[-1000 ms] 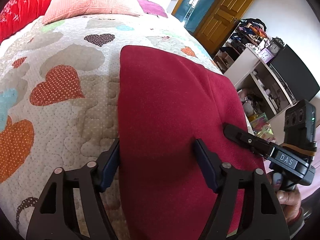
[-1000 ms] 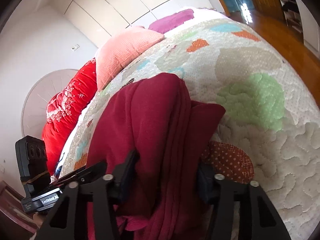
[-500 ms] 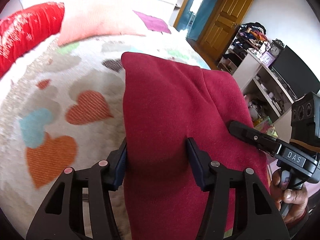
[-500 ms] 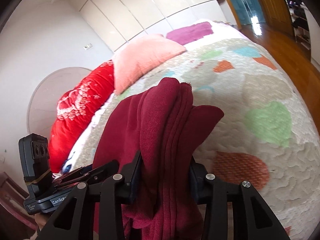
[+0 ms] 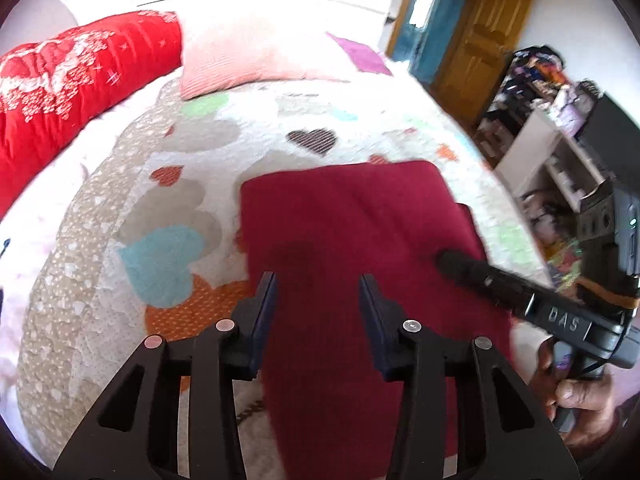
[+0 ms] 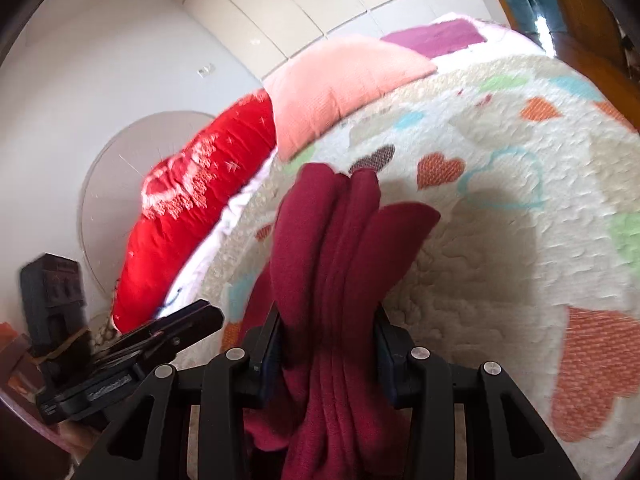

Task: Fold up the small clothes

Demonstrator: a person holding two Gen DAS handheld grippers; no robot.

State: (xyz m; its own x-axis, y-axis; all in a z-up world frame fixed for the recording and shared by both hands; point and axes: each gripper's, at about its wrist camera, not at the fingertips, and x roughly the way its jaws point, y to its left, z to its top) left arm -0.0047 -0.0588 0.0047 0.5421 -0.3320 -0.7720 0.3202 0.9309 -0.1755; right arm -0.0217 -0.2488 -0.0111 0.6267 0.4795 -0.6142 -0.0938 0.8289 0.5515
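While both jaws pinch, soft maroon fleece garment (image 5: 352, 216), bunched folds, quilted heart bedspread (image 6: 500, 216)

Both grippers gripping, one hand visible at lower right

In the left wrist view the left gripper (image 5: 317, 300) sits at the bottom centre, its fingers (image 5: 262, 316) partly closed on dark red fabric; the right gripper (image 5: 444, 258) enters from the right edge, held by a bare hand (image 5: 576, 400) at lower right. In the right wrist view the right gripper's fingers (image 6: 269, 344) pinch bunched fabric at bottom centre.
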